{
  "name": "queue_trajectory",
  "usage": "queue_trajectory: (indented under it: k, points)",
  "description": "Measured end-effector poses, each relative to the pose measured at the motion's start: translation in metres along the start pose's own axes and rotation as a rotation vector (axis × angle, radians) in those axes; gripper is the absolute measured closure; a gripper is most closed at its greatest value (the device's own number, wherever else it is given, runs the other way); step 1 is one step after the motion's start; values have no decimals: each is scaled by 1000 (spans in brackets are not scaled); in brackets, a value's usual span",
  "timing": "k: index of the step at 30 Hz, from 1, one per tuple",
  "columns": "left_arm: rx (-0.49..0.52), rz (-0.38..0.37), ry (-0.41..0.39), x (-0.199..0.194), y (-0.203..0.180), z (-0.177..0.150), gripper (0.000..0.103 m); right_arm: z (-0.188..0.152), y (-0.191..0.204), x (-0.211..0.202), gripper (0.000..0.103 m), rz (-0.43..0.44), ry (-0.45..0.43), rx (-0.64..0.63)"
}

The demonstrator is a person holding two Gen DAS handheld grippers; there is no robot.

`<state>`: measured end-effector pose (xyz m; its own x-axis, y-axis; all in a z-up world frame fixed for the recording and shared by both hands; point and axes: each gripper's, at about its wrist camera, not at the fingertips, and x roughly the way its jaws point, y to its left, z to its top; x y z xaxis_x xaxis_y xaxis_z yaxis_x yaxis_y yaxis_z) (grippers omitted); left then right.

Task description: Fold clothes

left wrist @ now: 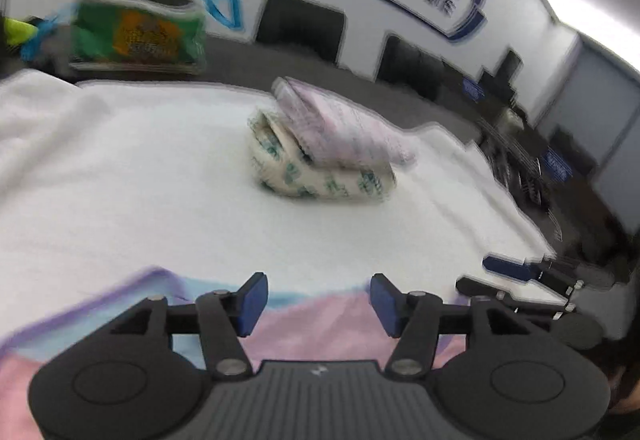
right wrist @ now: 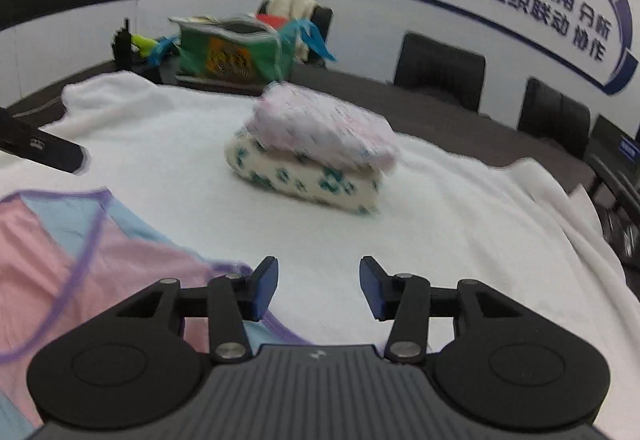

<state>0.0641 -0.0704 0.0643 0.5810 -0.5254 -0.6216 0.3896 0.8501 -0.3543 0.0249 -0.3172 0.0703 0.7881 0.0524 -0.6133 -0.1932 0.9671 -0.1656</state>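
Note:
A pink garment with pale blue panels and purple trim (left wrist: 320, 324) (right wrist: 80, 252) lies flat on the white blanket (left wrist: 160, 179) (right wrist: 460, 232) at the near edge. My left gripper (left wrist: 316, 302) hangs open just above its far edge, nothing between its blue pads. My right gripper (right wrist: 318, 288) is open too, over the blanket at the garment's right edge. Farther back sits a stack of two folded garments (left wrist: 324, 151) (right wrist: 316, 151), a pinkish one on top of a cream one with green print. In the left wrist view the right gripper (left wrist: 532, 280) shows at the right.
A green bag stuffed with clothes (left wrist: 136, 27) (right wrist: 236, 47) stands on the dark table (left wrist: 280, 63) behind the blanket. Black chairs (right wrist: 440, 67) line the white wall with blue lettering. Another row of chairs runs down the right side (left wrist: 520, 155).

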Motion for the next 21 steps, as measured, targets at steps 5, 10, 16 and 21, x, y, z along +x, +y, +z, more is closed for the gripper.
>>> queue_trajectory:
  k: [5,10,16,21]
  points:
    - [46,-68,2,49,3,-23,49,-15,-3,18,57,8,54,-10]
    - [85,-67,-45,55,12,-36,56,-19,-2,28,57,4,55,-9]
    - [89,-43,-84,50,10,-37,55,-14,-11,25,57,21,35,41]
    - [37,-58,-88,47,17,-34,55,-12,-26,23,57,95,72,142]
